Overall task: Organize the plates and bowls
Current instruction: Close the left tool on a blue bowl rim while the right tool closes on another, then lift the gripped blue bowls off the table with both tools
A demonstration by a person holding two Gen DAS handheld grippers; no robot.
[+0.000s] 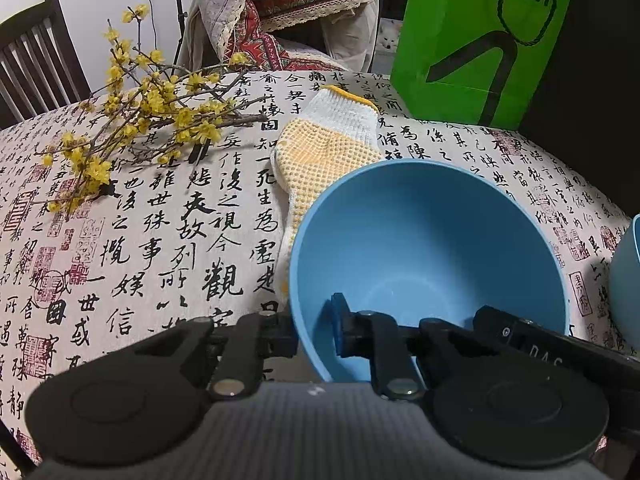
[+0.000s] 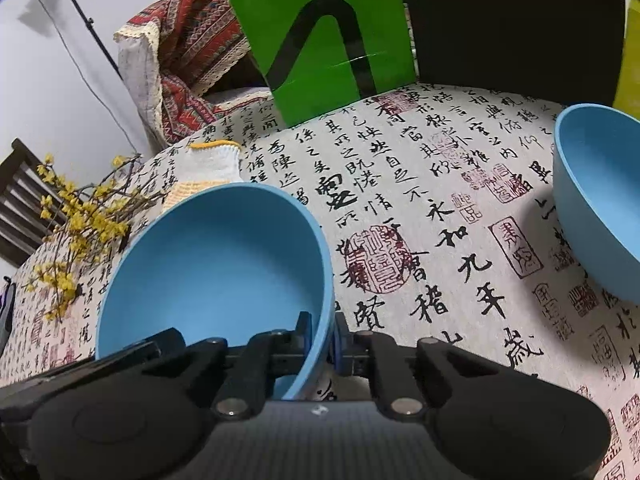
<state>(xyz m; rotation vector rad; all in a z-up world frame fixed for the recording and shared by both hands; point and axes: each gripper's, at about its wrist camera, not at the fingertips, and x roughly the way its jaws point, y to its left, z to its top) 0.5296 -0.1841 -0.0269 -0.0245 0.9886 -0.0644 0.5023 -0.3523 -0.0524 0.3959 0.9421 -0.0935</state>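
On table, beside glove, sits your bowl. Your left claw clamped on bowl's near-left rim; your right claw clamped on its near-right rim. Second bowl well right of first.

Your left gripper points steeply downward, its two black fingers drawn close together on the thin wall of a blue bowl, one finger inside and one outside. Your right gripper tilts down at a similar angle, jaws likewise pinched on the opposite side of the same bowl's rim, one finger inside.
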